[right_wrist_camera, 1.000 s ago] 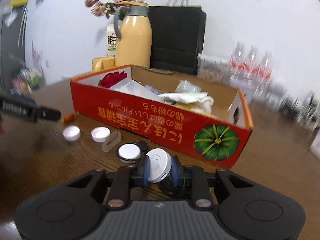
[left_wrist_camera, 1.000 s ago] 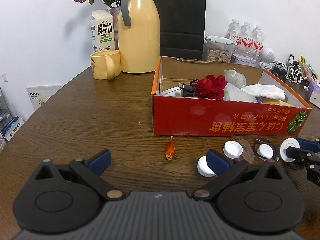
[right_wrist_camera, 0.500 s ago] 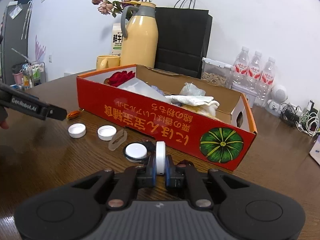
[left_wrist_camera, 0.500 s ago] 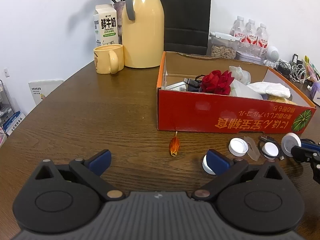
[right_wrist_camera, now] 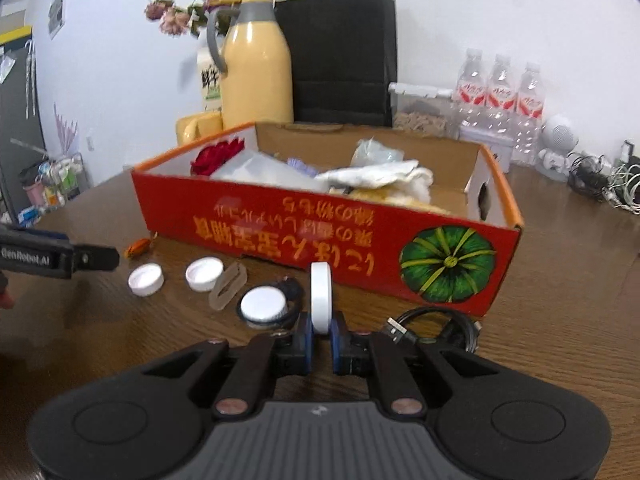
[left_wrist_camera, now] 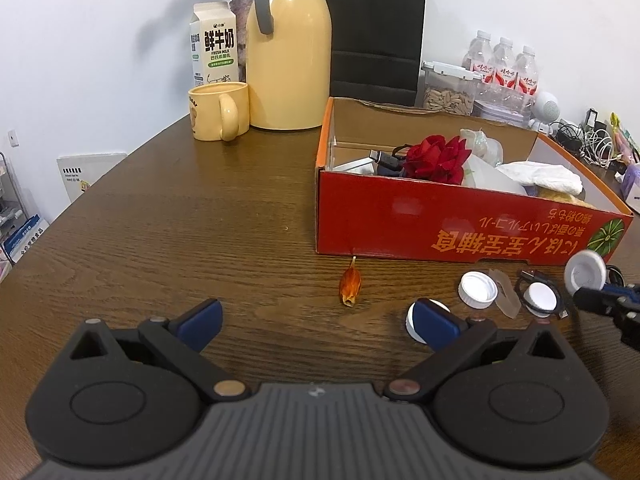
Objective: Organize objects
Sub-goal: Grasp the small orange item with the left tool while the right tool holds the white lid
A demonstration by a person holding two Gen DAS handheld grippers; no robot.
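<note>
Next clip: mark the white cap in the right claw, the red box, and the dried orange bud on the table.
white cap (right_wrist_camera: 321, 298), right wrist view, on its upright rim.
red box (left_wrist_camera: 460, 220), left wrist view, on its printed front wall.
dried orange bud (left_wrist_camera: 350, 285), left wrist view, on its body.

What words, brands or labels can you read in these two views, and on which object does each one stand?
"鲜牛奶" and "FRESH MILK": milk carton.
"GenRobot.AI": side of the left gripper, right wrist view.
Orange characters, printed upside down: red cardboard box; I cannot read them reliably.
Red labels on the water bottles: too small.
Boxes at the left edge: too small.
</note>
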